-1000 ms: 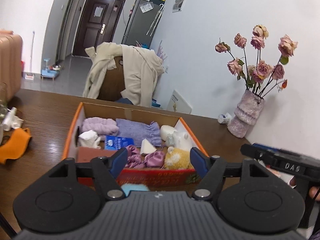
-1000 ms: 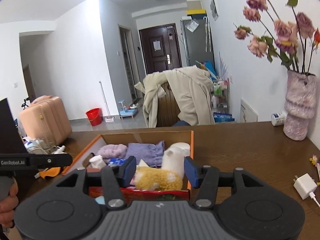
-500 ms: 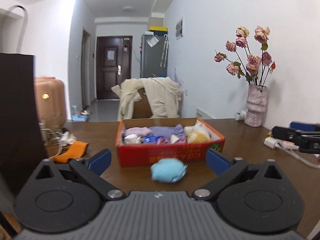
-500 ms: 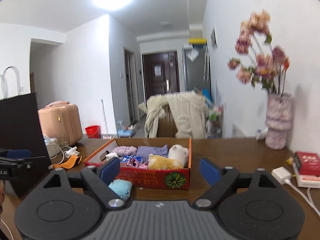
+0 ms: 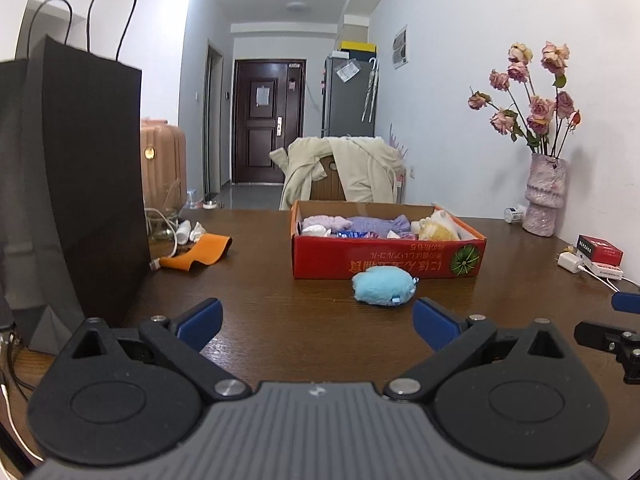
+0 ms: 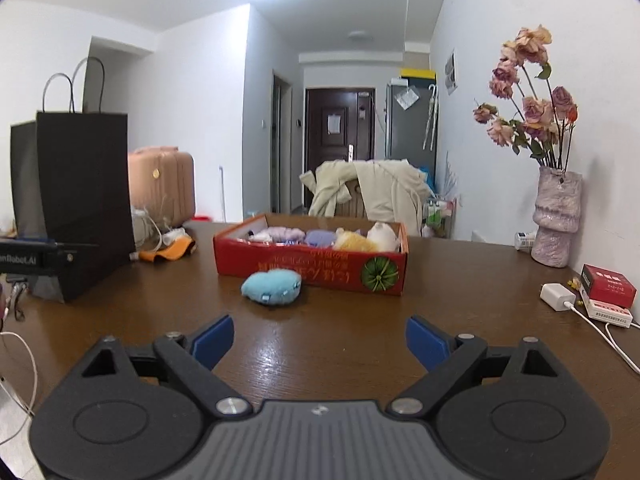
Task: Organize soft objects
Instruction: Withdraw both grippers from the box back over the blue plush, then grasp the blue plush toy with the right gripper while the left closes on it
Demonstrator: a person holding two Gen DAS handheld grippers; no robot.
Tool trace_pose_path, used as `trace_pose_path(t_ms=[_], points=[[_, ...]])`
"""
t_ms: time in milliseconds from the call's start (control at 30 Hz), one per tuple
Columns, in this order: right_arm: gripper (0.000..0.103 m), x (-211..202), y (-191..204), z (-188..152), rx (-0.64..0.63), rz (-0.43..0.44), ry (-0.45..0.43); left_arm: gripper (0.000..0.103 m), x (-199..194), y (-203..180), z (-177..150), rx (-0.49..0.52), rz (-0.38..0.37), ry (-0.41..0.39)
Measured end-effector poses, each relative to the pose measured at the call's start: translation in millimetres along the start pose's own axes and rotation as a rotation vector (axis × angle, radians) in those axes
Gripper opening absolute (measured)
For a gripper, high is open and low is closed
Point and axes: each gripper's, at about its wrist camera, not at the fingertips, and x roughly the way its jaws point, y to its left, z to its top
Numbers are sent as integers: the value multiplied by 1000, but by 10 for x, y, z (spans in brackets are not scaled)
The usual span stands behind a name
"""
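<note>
A red cardboard box point(image 5: 384, 258) point(image 6: 312, 268) stands on the wooden table, filled with soft things: purple cloths point(image 5: 360, 224), a yellow plush point(image 5: 438, 232) point(image 6: 354, 244) and a white plush point(image 6: 384, 236). A light blue plush point(image 5: 384, 286) point(image 6: 272, 285) lies on the table just in front of the box. My left gripper point(image 5: 318, 322) is open and empty, low over the table, short of the blue plush. My right gripper point(image 6: 320, 338) is open and empty, also back from the plush. An orange cloth point(image 5: 200, 256) point(image 6: 172, 250) lies left of the box.
A tall black paper bag point(image 5: 72, 184) point(image 6: 80, 204) stands at the left. A vase of dried roses point(image 5: 546, 200) point(image 6: 556, 220), a red packet point(image 6: 608, 290) and a white charger with cable point(image 6: 556, 296) sit at the right. A coat-draped chair point(image 5: 344, 172) is behind the table.
Both grippers have pulled back and down from above the box to low over the near table and opened wider. The blue plush now lies in full view before the box.
</note>
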Motion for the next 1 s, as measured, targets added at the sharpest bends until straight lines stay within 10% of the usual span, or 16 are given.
trace_pose_path(t_ms=[667, 1000], points=[[88, 1523, -291, 393, 116, 95, 184, 102, 1583, -113, 262, -11, -72, 260], [60, 2878, -404, 566, 309, 236, 300, 63, 2678, 46, 352, -210, -233, 396]])
